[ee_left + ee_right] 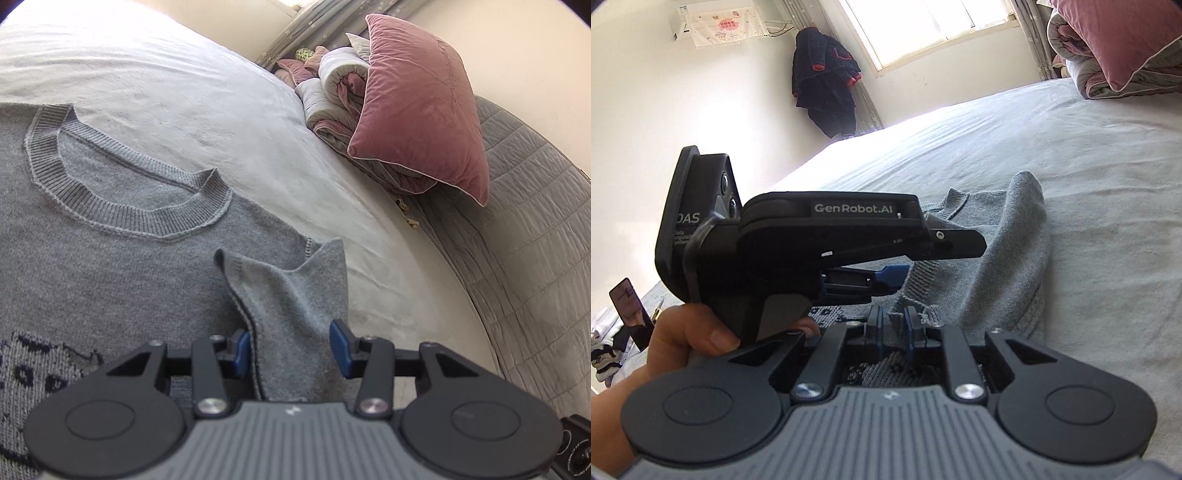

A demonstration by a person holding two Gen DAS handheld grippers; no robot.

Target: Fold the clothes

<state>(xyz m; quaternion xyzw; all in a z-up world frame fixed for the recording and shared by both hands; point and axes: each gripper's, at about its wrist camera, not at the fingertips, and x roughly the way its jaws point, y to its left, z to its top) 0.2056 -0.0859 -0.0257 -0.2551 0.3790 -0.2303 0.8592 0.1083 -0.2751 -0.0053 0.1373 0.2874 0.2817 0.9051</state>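
Note:
A grey knit sweater [110, 229] lies flat on the white bed sheet [166, 66], its ribbed neckline facing up. A raised fold of its sleeve [291, 295] stands between the blue pads of my left gripper [291, 349], whose jaws are apart and open. From the right wrist view, the left gripper [923, 258] is side-on in a person's hand [694, 332], with the ribbed cuff [919, 280] between its fingers. My right gripper [894, 325] is shut on the sweater's frayed ribbed edge, and the lifted sleeve [1008, 251] rises just beyond it.
A pink pillow [424, 110] leans on a rolled quilt [332, 92] at the head of the bed, beside a grey quilted headboard [535, 240]. A dark coat [823, 81] hangs by the window. A phone [631, 306] stands at the far left.

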